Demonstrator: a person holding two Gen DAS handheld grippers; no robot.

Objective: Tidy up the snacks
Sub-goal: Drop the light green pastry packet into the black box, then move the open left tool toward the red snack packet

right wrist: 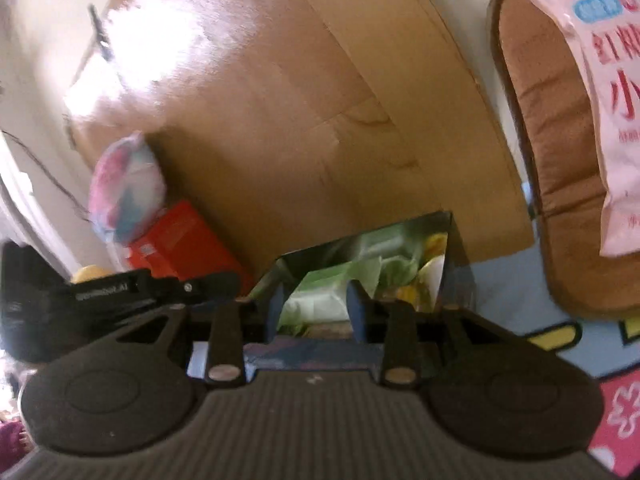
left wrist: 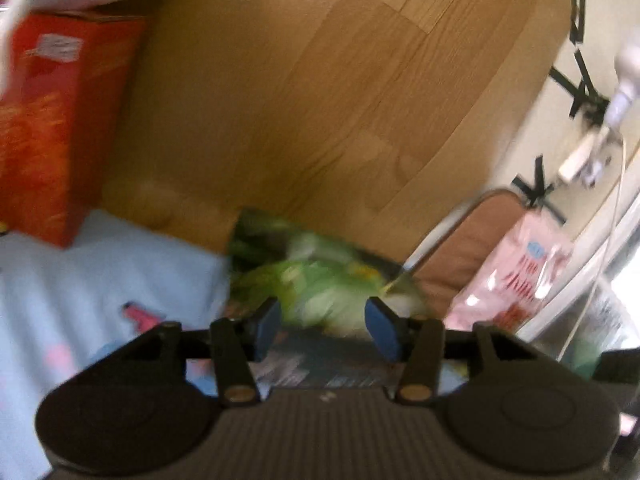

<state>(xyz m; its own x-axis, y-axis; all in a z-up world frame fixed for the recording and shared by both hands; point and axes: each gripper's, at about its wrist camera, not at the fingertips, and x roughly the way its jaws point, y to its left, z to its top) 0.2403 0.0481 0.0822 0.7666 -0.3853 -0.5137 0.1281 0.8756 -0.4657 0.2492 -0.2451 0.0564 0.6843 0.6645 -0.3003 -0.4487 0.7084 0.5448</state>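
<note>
Green snack bag (right wrist: 360, 280): landmark item. A shiny foil packet printed in green and yellow, lying on a pale blue mat (left wrist: 80, 272) at the near edge of the wooden floor (left wrist: 320, 100). Judged to be the packet in hand for sorting, since both tools point at it.

Left hand-held gripper (left wrist: 322, 322): blue pads apart on either side of the green snack bag's near end. Blur hides whether the pads press the foil, so a grasp cannot be told.

Right hand-held gripper (right wrist: 316, 312): jaws part open, framing the bag's near edge. The foil appears to sit between the pads, but contact cannot be told.

Red box (left wrist: 52, 120): upright, left of the green snack bag, backed against the floor edge. Likely a snack already set aside.

Round wrapped bundle (right wrist: 126, 188): pink, white and blue, resting on the red box.

Pink packet (right wrist: 600, 100): right of the green snack bag, leaning on a brown cushion (right wrist: 540, 140), probably awaiting sorting.

Risk: crinkly foil may slip from pads.
</note>
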